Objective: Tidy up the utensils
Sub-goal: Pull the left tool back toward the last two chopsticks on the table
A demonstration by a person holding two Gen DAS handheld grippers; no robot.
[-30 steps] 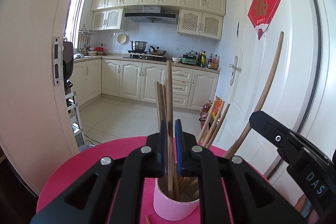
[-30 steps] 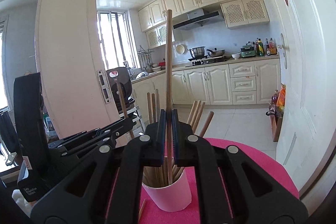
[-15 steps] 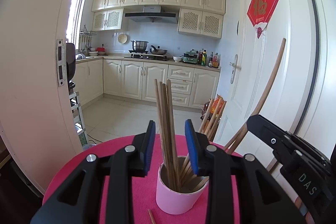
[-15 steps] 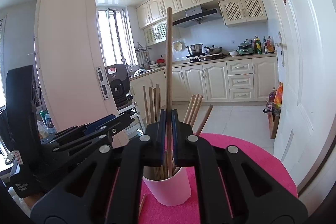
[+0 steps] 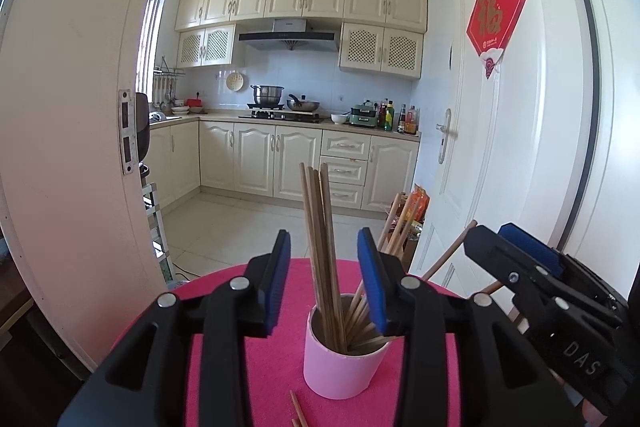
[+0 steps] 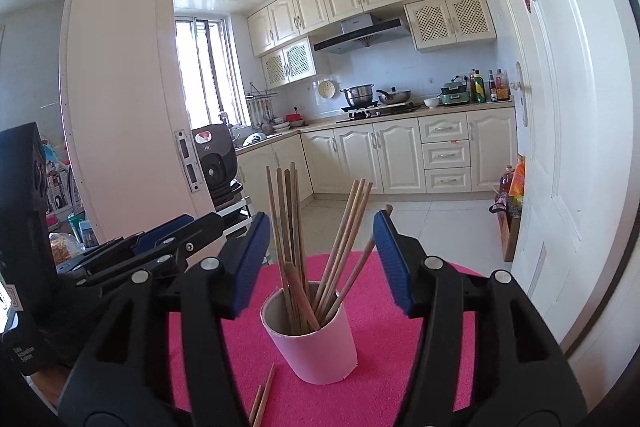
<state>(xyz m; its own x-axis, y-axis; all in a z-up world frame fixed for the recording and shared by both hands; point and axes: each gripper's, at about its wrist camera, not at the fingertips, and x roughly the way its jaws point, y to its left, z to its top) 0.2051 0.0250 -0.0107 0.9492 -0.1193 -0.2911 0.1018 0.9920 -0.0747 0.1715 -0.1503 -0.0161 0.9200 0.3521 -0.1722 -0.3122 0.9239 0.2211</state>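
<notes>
A pink cup [image 5: 340, 367] stands on a round pink mat [image 5: 224, 367] and holds several wooden chopsticks [image 5: 320, 251], some upright and some leaning right. My left gripper [image 5: 324, 283] is open and empty, its blue pads on either side of the upright chopsticks without touching them. My right gripper [image 6: 322, 263] is open and empty, just in front of the same cup [image 6: 316, 343] and its chopsticks [image 6: 288, 227]. The right gripper also shows at the right of the left wrist view [image 5: 532, 275]. The left gripper shows at the left of the right wrist view [image 6: 160, 243].
Loose chopsticks [image 6: 262, 399] lie on the mat [image 6: 400, 347] in front of the cup, also in the left wrist view [image 5: 298, 407]. A white door [image 5: 500, 147] stands close on the right, a door edge [image 5: 80, 147] on the left. A kitchen lies beyond.
Both grippers were shut on a chopstick standing in the cup. The left opened first, then the right let go. Both chopsticks now rest in the cup and both grippers have backed off.
</notes>
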